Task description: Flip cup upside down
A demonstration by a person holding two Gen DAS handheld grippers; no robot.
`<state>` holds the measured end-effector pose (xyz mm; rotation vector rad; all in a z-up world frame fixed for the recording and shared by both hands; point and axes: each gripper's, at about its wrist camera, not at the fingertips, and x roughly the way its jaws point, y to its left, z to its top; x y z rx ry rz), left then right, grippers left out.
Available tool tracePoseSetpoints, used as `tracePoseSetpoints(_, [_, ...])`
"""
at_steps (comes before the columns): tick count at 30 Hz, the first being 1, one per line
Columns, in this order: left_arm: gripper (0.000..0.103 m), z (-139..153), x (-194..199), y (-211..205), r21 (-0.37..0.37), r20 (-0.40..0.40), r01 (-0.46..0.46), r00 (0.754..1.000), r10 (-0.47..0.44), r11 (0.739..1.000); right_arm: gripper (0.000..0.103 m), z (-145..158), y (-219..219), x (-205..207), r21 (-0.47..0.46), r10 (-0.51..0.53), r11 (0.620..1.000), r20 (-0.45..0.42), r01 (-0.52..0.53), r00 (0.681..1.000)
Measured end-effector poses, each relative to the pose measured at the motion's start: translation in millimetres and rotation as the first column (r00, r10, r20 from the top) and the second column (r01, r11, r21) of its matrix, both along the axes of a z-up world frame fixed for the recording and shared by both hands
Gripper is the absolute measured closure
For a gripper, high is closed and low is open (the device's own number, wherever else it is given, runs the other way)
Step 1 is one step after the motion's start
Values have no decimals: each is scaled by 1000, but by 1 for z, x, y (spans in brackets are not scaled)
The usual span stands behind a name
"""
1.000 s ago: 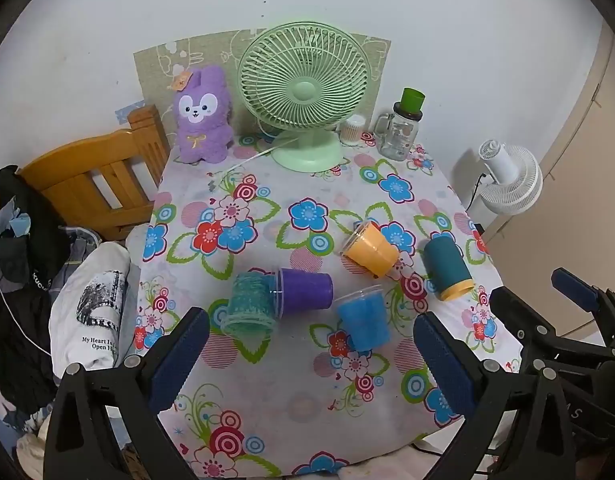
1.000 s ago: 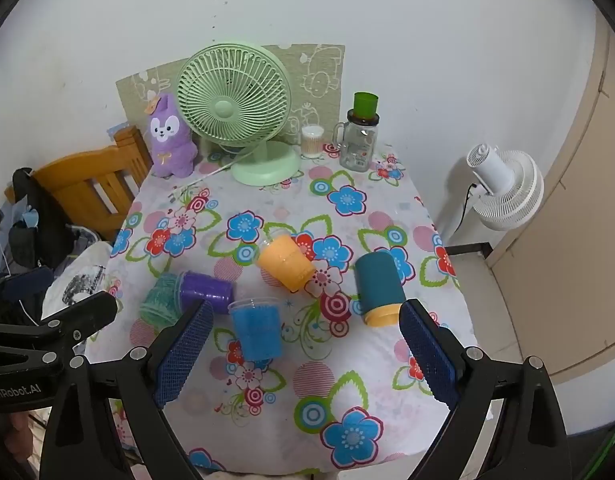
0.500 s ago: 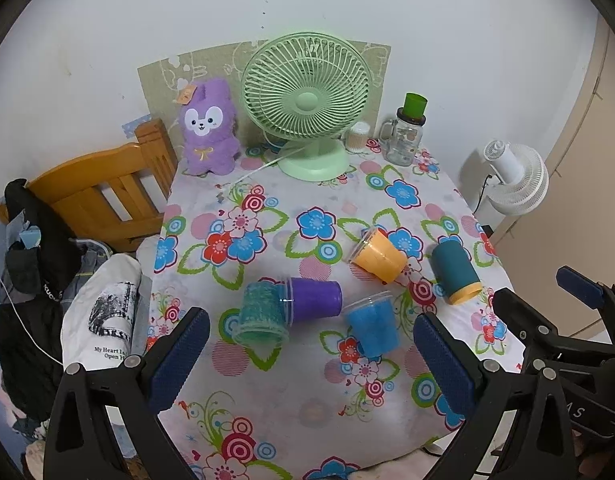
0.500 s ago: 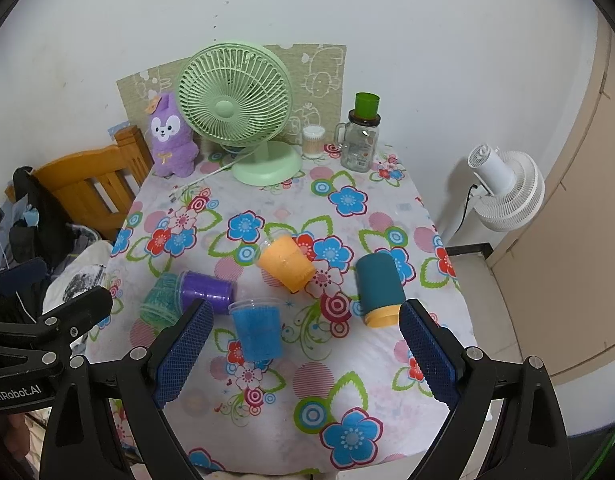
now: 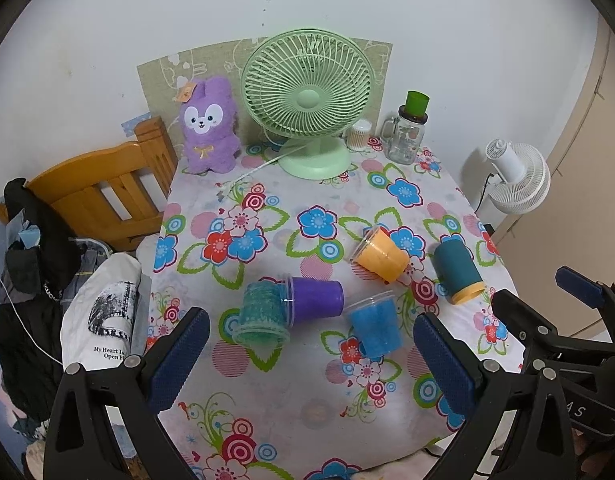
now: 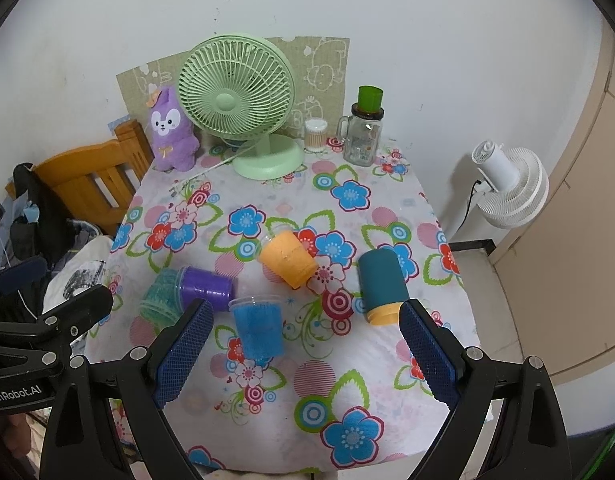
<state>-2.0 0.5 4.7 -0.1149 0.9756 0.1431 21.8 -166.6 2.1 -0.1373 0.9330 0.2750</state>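
Note:
Several cups lie on their sides on the flowered tablecloth (image 5: 267, 380): a teal-green glitter cup (image 5: 261, 314), a purple cup (image 5: 315, 297) touching it, a blue cup (image 5: 374, 327), an orange cup (image 5: 381, 255) and a dark teal cup with an orange rim (image 5: 458, 271). In the right wrist view they show as green (image 6: 163, 296), purple (image 6: 206, 288), blue (image 6: 258, 328), orange (image 6: 288, 258) and dark teal (image 6: 381, 286). My left gripper (image 5: 307, 360) is open and empty, above the table's near edge. My right gripper (image 6: 303, 356) is open and empty, near the blue cup.
A green desk fan (image 5: 307, 96), a purple plush (image 5: 207, 126), a glass jar with a green cup on it (image 5: 407, 134) and a cotton-swab tub (image 5: 357, 140) stand at the back. A wooden chair (image 5: 103, 192) with clothes is left; a white fan (image 5: 515, 178) is right.
Both grippers have pulled back and up slightly, so the table looks a little farther away. The cups have not moved.

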Motion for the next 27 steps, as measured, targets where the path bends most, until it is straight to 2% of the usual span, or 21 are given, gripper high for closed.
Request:
tracePoseSetpoints(19, [0, -7, 19, -10, -14, -40, -2, 999, 1, 1000, 7, -2, -12, 25, 10, 13, 1000, -4, -13, 1000])
tracePoseSetpoints(27, [0, -29, 34, -16, -47, -97, -20, 995, 16, 999, 7, -18, -15, 50, -22, 22, 1000, -56, -23, 998])
